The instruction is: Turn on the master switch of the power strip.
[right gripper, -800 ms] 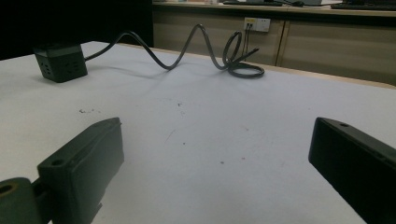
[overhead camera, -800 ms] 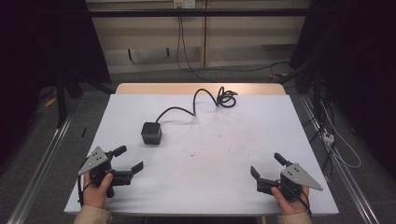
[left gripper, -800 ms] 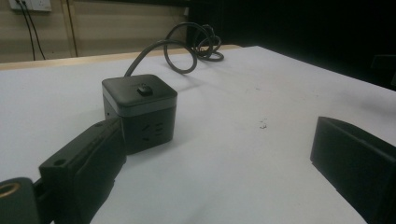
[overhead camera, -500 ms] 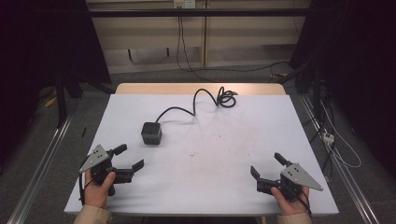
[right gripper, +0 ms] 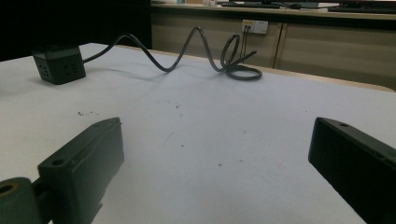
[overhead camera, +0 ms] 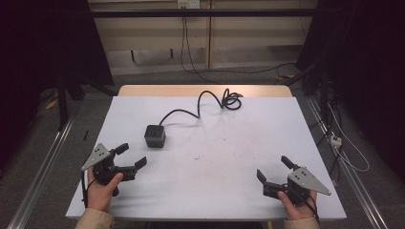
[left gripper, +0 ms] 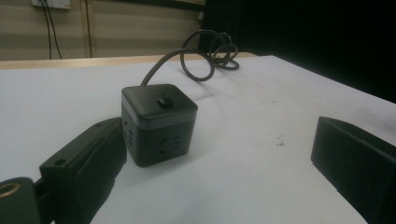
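Cube power strip (overhead camera: 155, 136) upright, cord (overhead camera: 200, 109) trailing away.

Bare white table (overhead camera: 229, 171) between both tools; only socket cube (overhead camera: 155, 136) and looping cable (overhead camera: 210, 102) beyond

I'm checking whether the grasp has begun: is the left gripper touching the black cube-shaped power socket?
Apart. The high view shows bare white table between the left gripper and the black cube-shaped power socket; its jaws stand open.

Socket cube (overhead camera: 155, 136): on the table (overhead camera: 229, 191), left of centre
Cable (overhead camera: 203, 102): behind the cube, coiled at the far edge
Left tool (overhead camera: 132, 156): near-left, just before the cube
Right tool (overhead camera: 273, 170): near-right, well apart
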